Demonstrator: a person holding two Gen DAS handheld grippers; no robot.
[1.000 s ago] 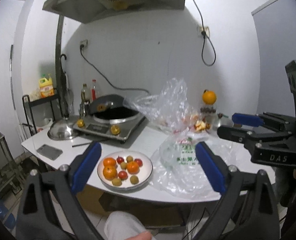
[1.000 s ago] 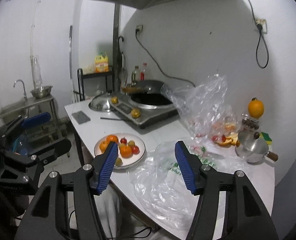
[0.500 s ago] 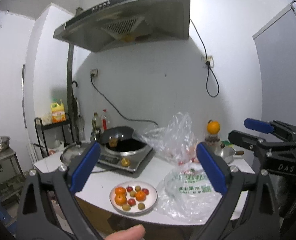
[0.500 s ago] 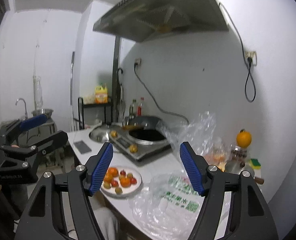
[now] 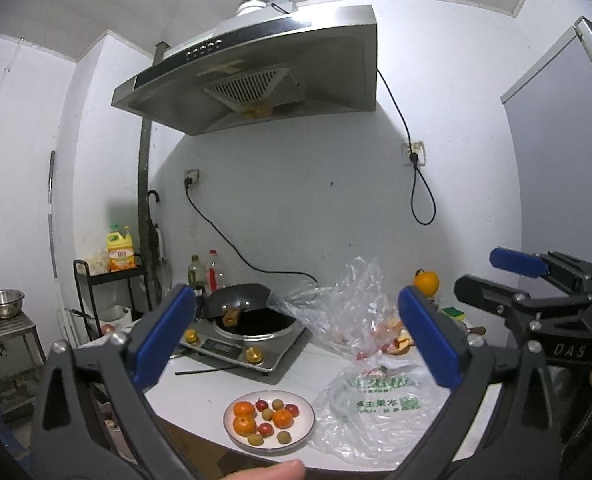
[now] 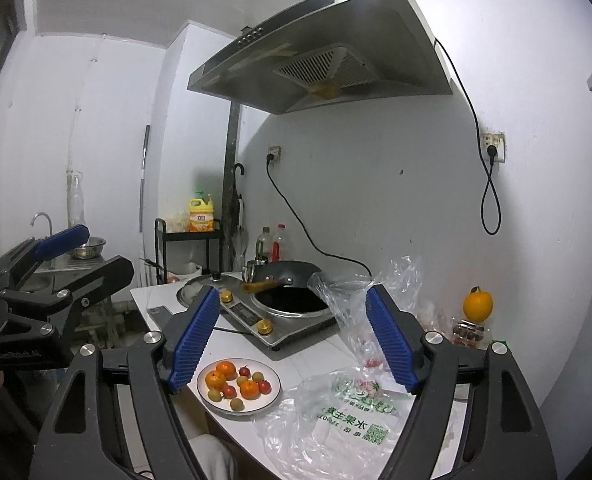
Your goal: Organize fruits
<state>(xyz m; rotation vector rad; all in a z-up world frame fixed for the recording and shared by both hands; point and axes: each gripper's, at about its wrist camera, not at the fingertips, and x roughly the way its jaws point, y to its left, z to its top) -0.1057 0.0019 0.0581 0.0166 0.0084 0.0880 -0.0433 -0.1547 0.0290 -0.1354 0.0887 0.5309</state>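
Note:
A white plate (image 5: 304, 428) (image 6: 274, 398) near the counter's front edge holds three oranges (image 5: 244, 425) (image 6: 250, 389), red fruits and small green fruits. Clear plastic bags (image 5: 380, 404) (image 6: 336, 424) lie right of the plate, with more fruit inside the back one. A lone orange (image 5: 425, 282) (image 6: 477, 306) stands on a jar at the back right. My left gripper (image 5: 296, 338) is open and empty, well back from the counter. My right gripper (image 6: 294, 338) is open and empty, also held back and high. Each gripper shows in the other's view, the right one (image 5: 532, 280) and the left one (image 6: 76, 254).
An induction cooker with a black wok (image 5: 252, 318) (image 6: 292, 294) stands behind the plate. A pot lid (image 6: 204, 286) and phone (image 6: 160, 314) lie left. Bottles (image 5: 214, 272), a black rack with a yellow jug (image 6: 201, 216) and a sink (image 6: 80, 254) are at the left. A range hood (image 5: 256, 80) hangs above.
Both grippers have pulled back and tilted upward, so the counter and plate look smaller and lower and the range hood fills the top. Both stay open and empty.

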